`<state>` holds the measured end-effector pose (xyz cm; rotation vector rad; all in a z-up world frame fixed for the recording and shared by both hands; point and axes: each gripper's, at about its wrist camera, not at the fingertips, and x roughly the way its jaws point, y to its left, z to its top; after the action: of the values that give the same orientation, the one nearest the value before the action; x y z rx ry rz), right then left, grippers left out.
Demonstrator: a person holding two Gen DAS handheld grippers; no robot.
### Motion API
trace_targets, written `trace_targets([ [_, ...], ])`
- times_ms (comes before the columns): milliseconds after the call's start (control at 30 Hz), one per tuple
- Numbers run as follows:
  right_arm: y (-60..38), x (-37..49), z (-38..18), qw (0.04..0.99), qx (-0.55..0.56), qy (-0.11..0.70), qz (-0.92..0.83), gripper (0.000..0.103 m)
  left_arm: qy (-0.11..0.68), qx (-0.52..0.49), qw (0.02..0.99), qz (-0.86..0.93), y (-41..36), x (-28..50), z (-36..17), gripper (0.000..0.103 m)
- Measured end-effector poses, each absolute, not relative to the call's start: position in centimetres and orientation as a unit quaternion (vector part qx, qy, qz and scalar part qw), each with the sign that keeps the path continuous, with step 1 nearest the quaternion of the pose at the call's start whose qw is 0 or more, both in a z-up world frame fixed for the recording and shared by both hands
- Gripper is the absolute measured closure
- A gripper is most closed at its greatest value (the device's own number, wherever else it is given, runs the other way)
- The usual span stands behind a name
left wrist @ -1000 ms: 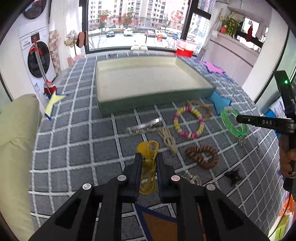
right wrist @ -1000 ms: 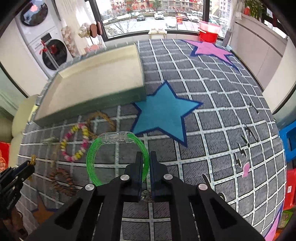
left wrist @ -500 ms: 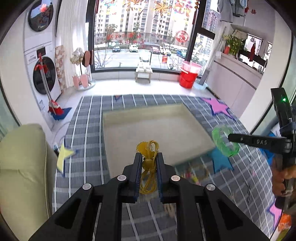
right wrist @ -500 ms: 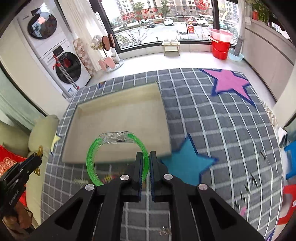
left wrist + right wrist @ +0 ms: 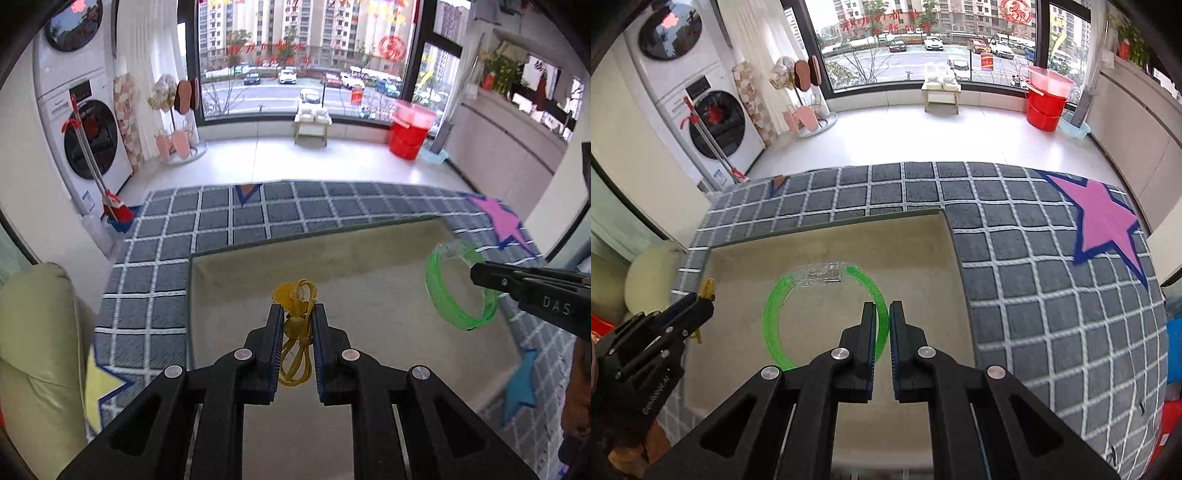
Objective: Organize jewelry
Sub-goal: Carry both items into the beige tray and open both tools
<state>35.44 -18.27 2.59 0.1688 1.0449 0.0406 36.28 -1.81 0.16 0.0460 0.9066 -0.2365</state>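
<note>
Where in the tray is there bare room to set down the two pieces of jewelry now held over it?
The beige floor of the tray looks bare from wall to wall: nothing lies in it. The green bangle in the right gripper hangs over its middle, the yellow cord in the left gripper nearer the left wall. No crowded spot shows.

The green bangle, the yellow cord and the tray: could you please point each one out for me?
green bangle (image 5: 774, 314): right wrist view, on its left curve.
yellow cord (image 5: 295, 371): left wrist view, on the loop hanging between the fingers.
tray (image 5: 827, 223): right wrist view, on its far rim.
</note>
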Motion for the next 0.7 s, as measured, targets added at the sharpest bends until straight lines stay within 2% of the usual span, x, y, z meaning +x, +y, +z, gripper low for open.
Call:
trace_targets([
  [267, -18.6, 37.9, -1.1, 0.85, 0.071, 0.522, -0.004, 0.095, 0.469, 0.036, 0.878, -0.091, -2.4, 38.9, -3.7, 0.073],
  [567, -18.1, 37.6, -1.7, 0.853, 0.044, 0.519, -0.006, 0.095, 0.478, 0.072, 0.872, -0.08, -3.9, 38.7, -4.0, 0.073],
  [700, -18.3, 37.3, -1.7, 0.852, 0.053, 0.521, -0.003, 0.088, 0.481, 0.071, 0.871, -0.073, -4.1, 38.6, -3.8, 0.073],
])
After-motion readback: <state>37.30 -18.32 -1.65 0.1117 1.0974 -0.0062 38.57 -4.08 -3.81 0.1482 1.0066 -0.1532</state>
